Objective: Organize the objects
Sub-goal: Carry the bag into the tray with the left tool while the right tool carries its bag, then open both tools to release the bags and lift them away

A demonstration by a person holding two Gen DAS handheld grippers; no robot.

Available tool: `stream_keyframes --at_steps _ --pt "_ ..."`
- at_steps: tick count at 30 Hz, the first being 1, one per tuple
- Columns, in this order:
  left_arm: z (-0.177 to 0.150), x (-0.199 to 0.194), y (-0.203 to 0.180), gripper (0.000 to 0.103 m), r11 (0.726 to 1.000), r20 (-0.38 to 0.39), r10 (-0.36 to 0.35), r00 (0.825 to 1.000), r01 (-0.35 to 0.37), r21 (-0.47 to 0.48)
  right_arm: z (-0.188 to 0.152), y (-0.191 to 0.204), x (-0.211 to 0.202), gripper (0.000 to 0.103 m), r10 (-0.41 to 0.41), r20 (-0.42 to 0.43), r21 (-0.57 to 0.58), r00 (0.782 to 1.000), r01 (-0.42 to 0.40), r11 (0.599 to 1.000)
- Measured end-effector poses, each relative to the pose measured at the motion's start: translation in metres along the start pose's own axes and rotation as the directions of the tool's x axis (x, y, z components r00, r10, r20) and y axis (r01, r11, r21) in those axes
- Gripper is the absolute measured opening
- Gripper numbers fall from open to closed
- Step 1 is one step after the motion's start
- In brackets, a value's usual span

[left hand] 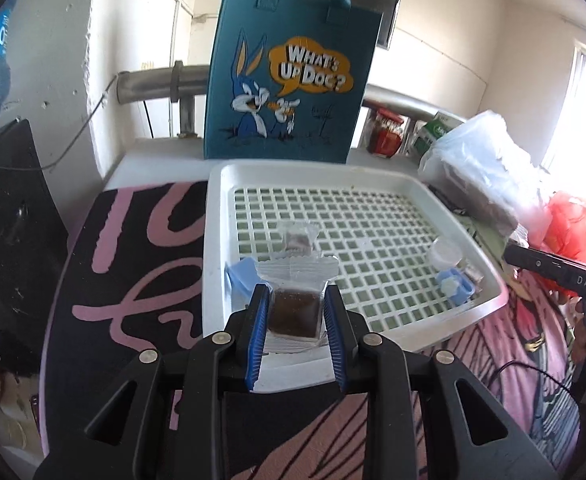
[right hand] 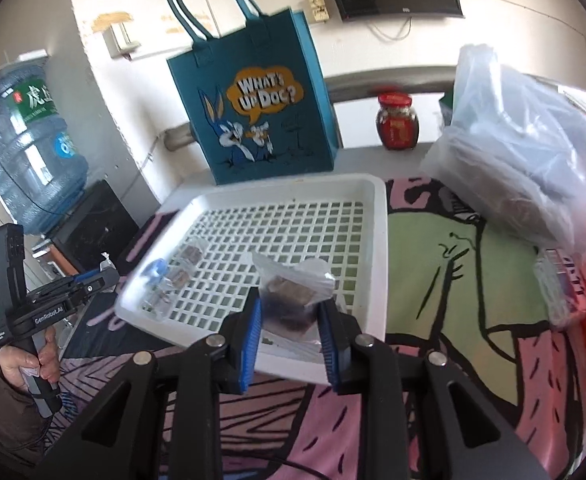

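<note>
Left wrist view: the left gripper (left hand: 295, 308) is clamped on a clear sachet (left hand: 294, 311) with a brown block inside, its blue pads pressing both sides. Just ahead lies the white slotted tray (left hand: 377, 176), holding another sachet (left hand: 297, 240) and, toward the right, a small clear cup (left hand: 445, 254). Beyond the tray stands a blue cartoon tote bag (left hand: 293, 80). Right wrist view — the right gripper (right hand: 289, 316) grips a crumpled clear packet (right hand: 289, 292) of brown pieces over the tray's near edge; off to its left a hand (right hand: 33, 360) holds the other gripper, and a red-lidded jar (right hand: 397, 122) stands far ahead, right of the tote.
</note>
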State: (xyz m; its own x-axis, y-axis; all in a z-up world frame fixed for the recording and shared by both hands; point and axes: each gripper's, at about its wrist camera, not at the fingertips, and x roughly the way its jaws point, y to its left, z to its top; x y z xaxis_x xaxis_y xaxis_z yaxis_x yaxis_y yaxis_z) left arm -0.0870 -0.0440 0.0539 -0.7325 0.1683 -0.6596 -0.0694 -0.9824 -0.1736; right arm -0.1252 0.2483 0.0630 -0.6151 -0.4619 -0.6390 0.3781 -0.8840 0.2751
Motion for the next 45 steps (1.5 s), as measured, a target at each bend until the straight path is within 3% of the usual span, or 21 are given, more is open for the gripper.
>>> stream_keyframes --at_steps 7,9,10,11,12,15,18,22,25,28,32,38,42,45 --pt "-0.013 0.023 -0.007 0.03 1.0 -0.037 0.002 0.999 0.0 0.03 -0.015 -0.006 0.042 0.028 -0.07 -0.062 -0.018 0.996 0.069 0.997" --pt "-0.015 0.029 -0.008 0.042 1.0 -0.046 -0.003 0.999 0.005 0.03 -0.017 -0.005 0.047 0.03 -0.095 -0.07 -0.028 0.993 0.093 0.995" --pt "-0.015 0.031 -0.008 0.058 1.0 -0.056 -0.007 0.998 0.008 0.025 -0.017 -0.006 0.05 0.04 -0.105 -0.078 -0.03 0.991 0.103 0.994" --pt "-0.015 0.031 -0.008 0.066 1.0 -0.058 -0.015 0.998 0.016 0.018 -0.017 -0.006 0.05 0.047 -0.113 -0.078 -0.033 0.991 0.11 0.993" --pt "-0.015 0.028 -0.008 0.068 1.0 -0.048 -0.022 0.999 0.023 0.014 -0.017 -0.005 0.048 0.06 -0.122 -0.069 -0.037 0.99 0.12 0.992" --pt "-0.012 0.006 -0.01 0.077 0.999 0.011 -0.037 0.999 0.037 -0.007 -0.016 0.001 0.028 0.069 -0.122 -0.006 -0.047 0.993 0.121 0.991" --pt "-0.004 -0.028 -0.012 0.084 0.998 0.097 -0.049 0.994 0.052 -0.024 -0.011 0.007 -0.007 0.07 -0.109 0.093 -0.049 0.99 0.113 0.992" --pt "0.003 -0.081 -0.02 0.103 1.0 0.246 -0.017 0.969 0.022 -0.018 -0.005 0.017 -0.068 0.076 -0.064 0.25 -0.05 0.966 0.079 0.996" --pt "-0.001 -0.113 -0.03 0.103 1.0 0.325 -0.005 0.946 0.005 0.002 -0.009 0.033 -0.111 0.085 -0.039 0.348 -0.076 0.937 0.069 0.995" --pt "-0.009 -0.127 -0.04 0.103 0.999 0.328 -0.01 0.945 -0.004 0.04 -0.019 0.05 -0.132 0.085 0.008 0.387 -0.115 0.922 0.039 0.993" --pt "-0.031 -0.12 -0.051 0.103 0.996 0.283 0.03 0.959 -0.054 0.078 -0.039 0.065 -0.128 0.085 0.026 0.337 -0.148 0.941 0.026 0.989" --pt "-0.063 -0.068 -0.047 0.103 0.994 0.099 0.084 0.992 -0.09 0.059 -0.072 0.059 -0.067 0.085 -0.04 0.156 -0.117 0.987 0.059 0.991" --pt "-0.074 -0.033 -0.044 0.103 0.992 -0.003 0.117 0.993 -0.117 0.056 -0.085 0.049 -0.014 0.085 -0.102 -0.004 -0.124 0.995 0.101 0.987" --pt "-0.079 -0.014 -0.042 0.103 0.99 -0.078 0.136 0.988 -0.132 0.058 -0.09 0.042 0.005 0.085 -0.13 -0.061 -0.115 0.99 0.122 0.986"
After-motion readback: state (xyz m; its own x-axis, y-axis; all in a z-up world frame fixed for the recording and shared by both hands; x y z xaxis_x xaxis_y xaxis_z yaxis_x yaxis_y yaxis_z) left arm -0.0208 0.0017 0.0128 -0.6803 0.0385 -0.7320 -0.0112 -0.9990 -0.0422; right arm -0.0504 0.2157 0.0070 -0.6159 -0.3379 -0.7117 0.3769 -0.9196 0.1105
